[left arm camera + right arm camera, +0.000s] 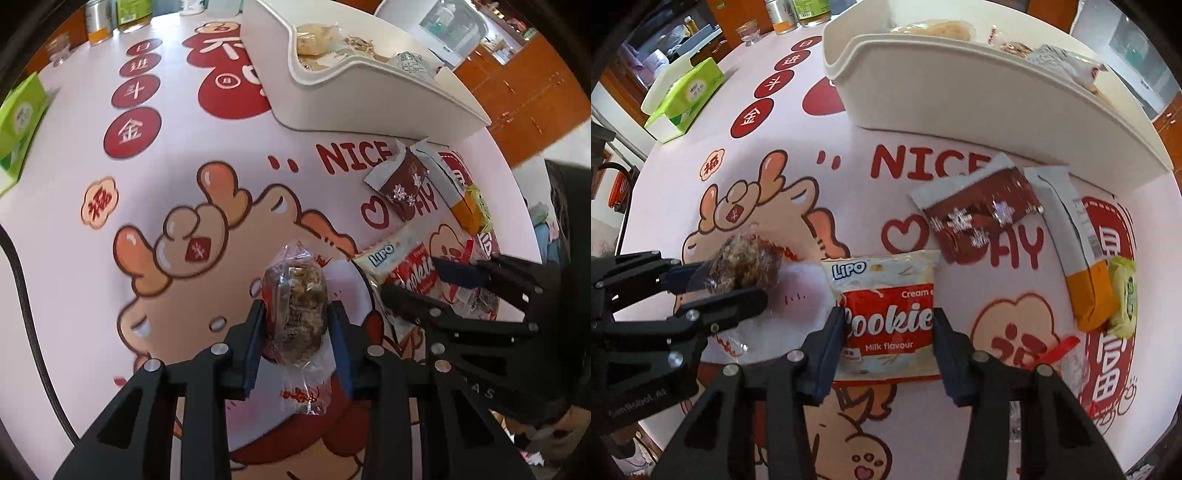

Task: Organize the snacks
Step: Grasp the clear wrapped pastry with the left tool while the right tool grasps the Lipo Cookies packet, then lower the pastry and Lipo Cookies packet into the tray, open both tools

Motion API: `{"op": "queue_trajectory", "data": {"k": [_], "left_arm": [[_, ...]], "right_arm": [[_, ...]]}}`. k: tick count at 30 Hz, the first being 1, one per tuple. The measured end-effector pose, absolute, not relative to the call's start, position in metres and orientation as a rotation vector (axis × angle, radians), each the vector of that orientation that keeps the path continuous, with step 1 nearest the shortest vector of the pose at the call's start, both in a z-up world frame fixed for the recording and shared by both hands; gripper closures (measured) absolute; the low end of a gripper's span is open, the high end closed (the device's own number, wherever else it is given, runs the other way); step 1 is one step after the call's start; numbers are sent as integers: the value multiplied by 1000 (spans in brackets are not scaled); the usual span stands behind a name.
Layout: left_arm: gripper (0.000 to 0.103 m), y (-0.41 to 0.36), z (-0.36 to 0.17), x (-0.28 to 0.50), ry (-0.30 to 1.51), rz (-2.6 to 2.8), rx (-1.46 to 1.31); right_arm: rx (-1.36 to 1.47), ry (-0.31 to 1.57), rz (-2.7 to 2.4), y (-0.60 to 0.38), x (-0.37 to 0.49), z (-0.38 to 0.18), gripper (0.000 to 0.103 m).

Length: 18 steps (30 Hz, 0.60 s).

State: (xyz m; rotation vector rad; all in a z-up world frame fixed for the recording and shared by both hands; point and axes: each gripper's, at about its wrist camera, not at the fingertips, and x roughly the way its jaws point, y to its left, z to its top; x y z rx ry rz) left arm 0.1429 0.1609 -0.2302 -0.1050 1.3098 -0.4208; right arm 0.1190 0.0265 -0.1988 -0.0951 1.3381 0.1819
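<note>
My left gripper (297, 325) is shut on a clear-wrapped brown nut snack (297, 306), seen from the side in the right wrist view (746, 264). My right gripper (888, 332) has its jaws against both sides of a white and red Lipo cookie pack (886, 314) that lies on the table; this pack also shows in the left wrist view (402, 266). A white snack bin (354, 96) with several wrapped snacks inside stands at the back, also in the right wrist view (979, 96).
A brown snowflake packet (979, 218), a grey and orange packet (1075, 251), a small green packet (1124, 295) and a clear red-tied packet (1067, 358) lie at the right. A green tissue box (683, 99) and jars (790, 14) stand at the far left.
</note>
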Motion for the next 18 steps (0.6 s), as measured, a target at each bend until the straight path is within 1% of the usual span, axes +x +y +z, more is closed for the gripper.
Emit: {"op": "queue_trajectory", "data": {"k": [9, 15, 18], "left_arm": [[71, 144, -209, 107, 1276, -410, -46], [71, 132, -174, 104, 1219, -343, -66], [71, 116, -145, 112, 1167, -301, -79]], "right_arm": [[-85, 1329, 208, 11, 94, -184, 57], [-54, 1243, 266, -17, 94, -155, 57], [-29, 1188, 298, -39, 102, -135, 57]]}}
